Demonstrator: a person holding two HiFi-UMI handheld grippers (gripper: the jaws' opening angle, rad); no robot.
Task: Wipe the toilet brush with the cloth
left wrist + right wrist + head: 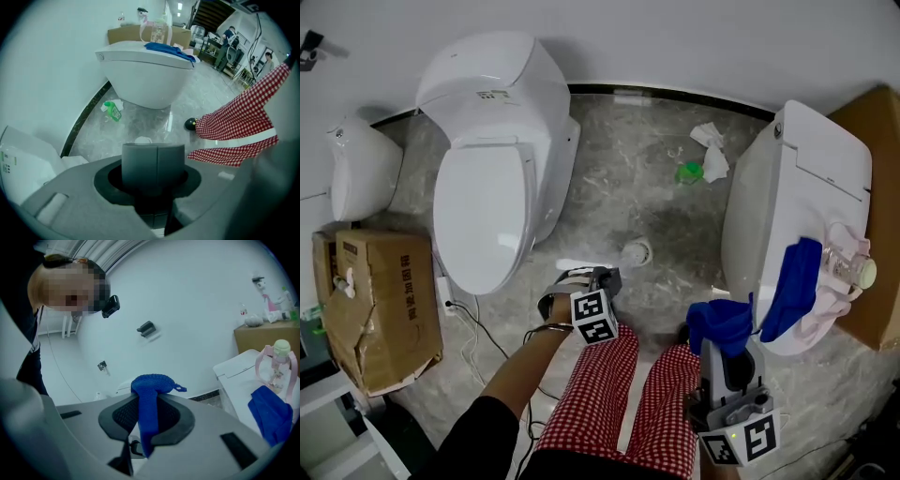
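My left gripper points down at the floor between the two toilets. Its jaws are closed on a thick grey handle, which I take for the toilet brush's; the bristle end is hidden. A small round white holder stands on the floor just beyond it. My right gripper sits lower right, over my knee, roughly level, shut on a blue cloth that bunches out past the jaws. The cloth and the brush are apart.
A white toilet stands at the left and another at the right, bearing a second blue cloth and a pink-handled bottle. A green bottle and tissue lie by the wall. At far left is a cardboard box, with a cable beside it.
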